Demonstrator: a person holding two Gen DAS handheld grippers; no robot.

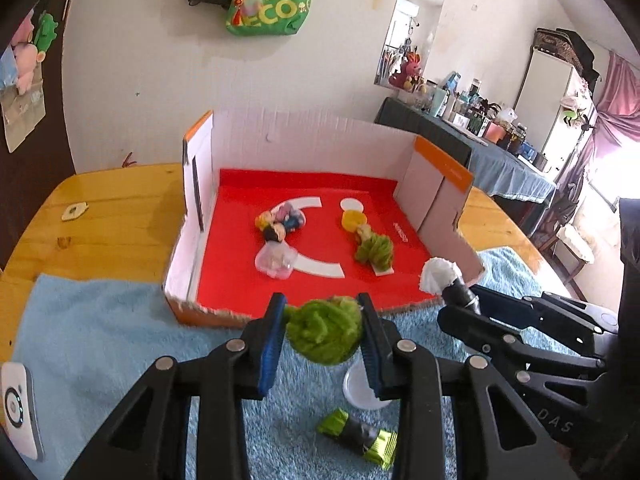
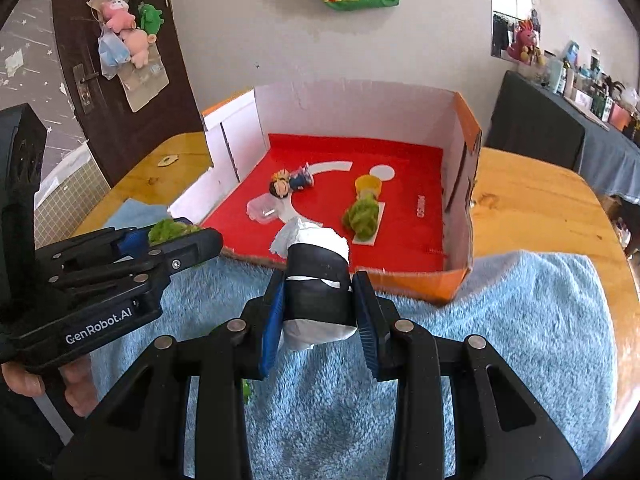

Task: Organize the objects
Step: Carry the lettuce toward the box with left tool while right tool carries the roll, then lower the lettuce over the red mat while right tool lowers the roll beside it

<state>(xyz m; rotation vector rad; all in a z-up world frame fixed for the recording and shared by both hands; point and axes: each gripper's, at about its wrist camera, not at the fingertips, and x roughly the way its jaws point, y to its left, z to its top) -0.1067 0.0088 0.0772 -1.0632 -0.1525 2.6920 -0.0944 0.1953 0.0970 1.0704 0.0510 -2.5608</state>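
You have a green shopping bag hanging on the wall above the wooden table. Left of that table, plush toys hang on a dark door. Right of it stands a cluttered counter with a blue cloth.

Both grippers loaded, held side by side above the near edge of the blue towel.

L gripper: jaws partly closed, blue pads clamped on both sides of a fuzzy green item, pointing down-fwd at a steep tilt; item off the towel. R gripper: jaws partly closed, pads pressing the black band of a white-wrapped roll, same down-fwd tilt, roll sticking out past the tips. From R cam, L unit sits close on the left, bare fingers wrapped under its handle. Grippers near each other, not touching.
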